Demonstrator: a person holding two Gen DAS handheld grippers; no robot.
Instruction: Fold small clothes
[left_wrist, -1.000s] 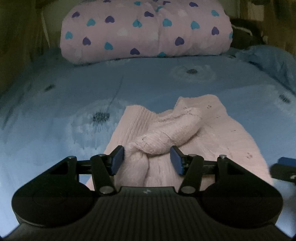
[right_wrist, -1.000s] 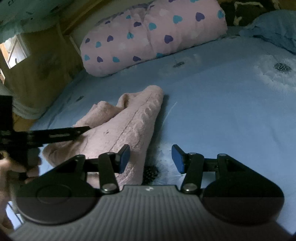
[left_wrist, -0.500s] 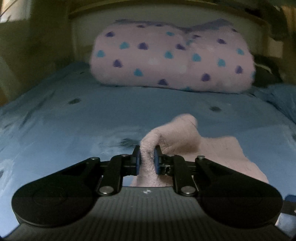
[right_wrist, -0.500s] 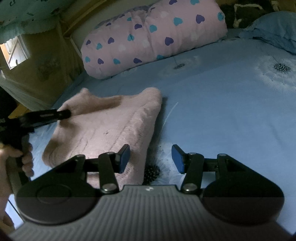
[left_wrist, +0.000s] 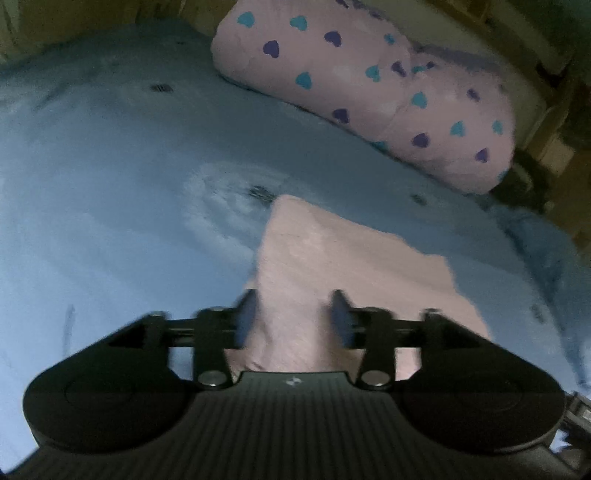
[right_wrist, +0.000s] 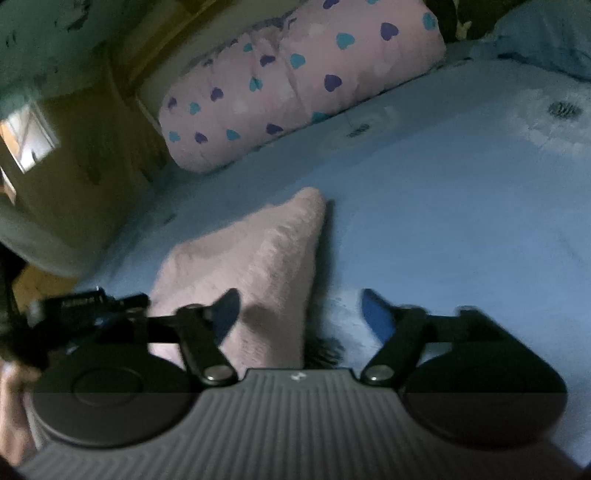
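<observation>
A pink knit garment (left_wrist: 332, 251) lies folded flat on the blue bed sheet (left_wrist: 110, 221). My left gripper (left_wrist: 293, 317) hovers over its near end. Its jaws are opening, with the cloth lying loose between them and neither pad pressing on it. In the right wrist view the garment (right_wrist: 251, 251) shows as a flat wedge. My right gripper (right_wrist: 301, 314) stands over its right edge, jaws opening wider and holding nothing. The left gripper (right_wrist: 88, 306) appears at the garment's left side, with a person's hand (right_wrist: 14, 387) below it.
A rolled pink quilt with blue and purple hearts (left_wrist: 369, 92) (right_wrist: 295, 81) lies along the head of the bed. A blue pillow (right_wrist: 546, 37) sits at the far right corner. Bare sheet (right_wrist: 461, 221) spreads right of the garment. A wooden wall (right_wrist: 92, 147) stands to the left.
The left gripper shut on a bunched fold of the garment, carried it sideways, then opened and let it go, and it now lies flat. The right jaws have spread wider.
</observation>
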